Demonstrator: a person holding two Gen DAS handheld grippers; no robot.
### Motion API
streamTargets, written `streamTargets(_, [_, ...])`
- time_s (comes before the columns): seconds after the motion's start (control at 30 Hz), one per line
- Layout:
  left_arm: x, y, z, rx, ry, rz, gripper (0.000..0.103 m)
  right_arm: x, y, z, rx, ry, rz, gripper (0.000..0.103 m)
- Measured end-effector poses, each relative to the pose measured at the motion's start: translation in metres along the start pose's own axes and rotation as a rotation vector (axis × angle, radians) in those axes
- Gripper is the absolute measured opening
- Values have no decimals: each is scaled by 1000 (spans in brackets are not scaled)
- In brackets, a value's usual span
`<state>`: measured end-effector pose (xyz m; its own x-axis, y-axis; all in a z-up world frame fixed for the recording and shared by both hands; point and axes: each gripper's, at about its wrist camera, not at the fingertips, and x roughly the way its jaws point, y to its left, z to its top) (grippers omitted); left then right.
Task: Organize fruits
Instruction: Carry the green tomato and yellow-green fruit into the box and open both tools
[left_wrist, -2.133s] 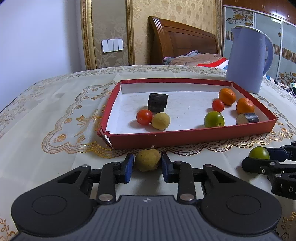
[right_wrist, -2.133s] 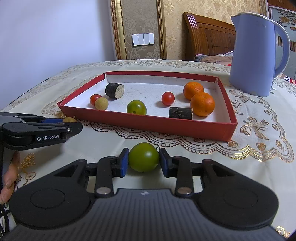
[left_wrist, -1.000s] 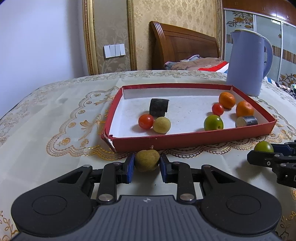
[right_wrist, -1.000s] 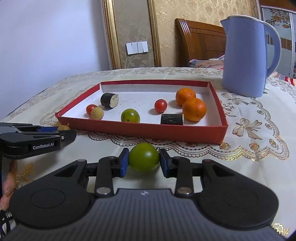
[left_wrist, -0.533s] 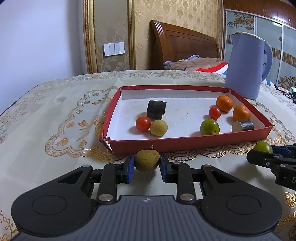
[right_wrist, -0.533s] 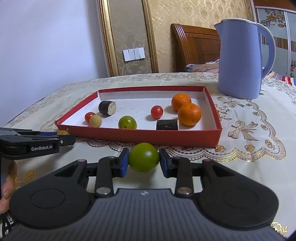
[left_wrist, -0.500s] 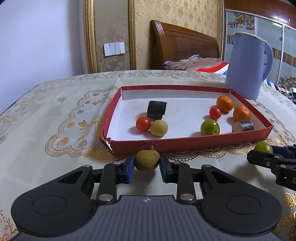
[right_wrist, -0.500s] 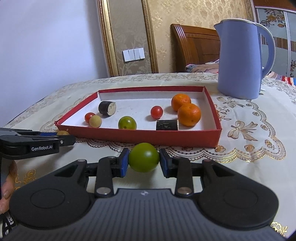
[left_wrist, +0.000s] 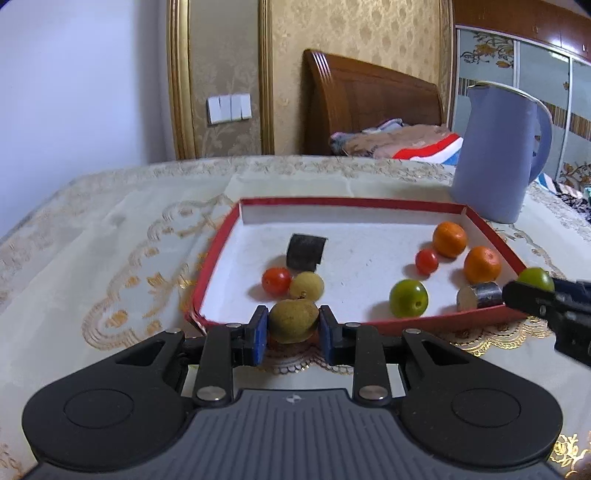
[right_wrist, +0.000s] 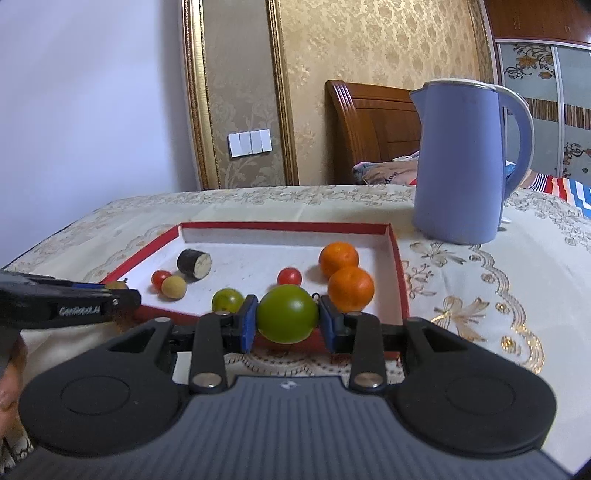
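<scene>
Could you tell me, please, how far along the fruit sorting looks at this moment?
Mostly done: the red tray already holds two oranges, two red tomatoes, a green fruit and a yellow one. In hand: the left gripper grips a yellow-brown fruit, the right gripper a green fruit. Both remain to be set in the tray.

The right gripper (right_wrist: 287, 318) clamps a green fruit (right_wrist: 287, 313) between its blue pads, raised at the near rim of the red tray (right_wrist: 402, 280). In the tray lie two oranges (right_wrist: 350, 288) at the right, two small red tomatoes (right_wrist: 289, 276), a smaller green fruit (right_wrist: 226, 300), a yellowish ball (right_wrist: 173, 287) and a dark cylinder (right_wrist: 193, 263). A blue kettle (right_wrist: 458, 162) stands far right on the tablecloth (right_wrist: 480, 288). The left gripper (right_wrist: 122, 295) enters from the left, a brownish fruit (right_wrist: 116, 285) at its tip.
</scene>
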<state>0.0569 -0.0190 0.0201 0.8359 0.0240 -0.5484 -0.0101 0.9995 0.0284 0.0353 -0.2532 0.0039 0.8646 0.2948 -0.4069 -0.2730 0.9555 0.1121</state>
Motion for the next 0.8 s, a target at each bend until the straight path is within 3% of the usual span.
streamTargets(0.47, [32,-23,21,27,19,-61,28,58,10,19,-65,75,-33,33])
streamTargets(0.8, [55,-35,20,60,-6,-35,28,90,11,20,-82,131,-52,33])
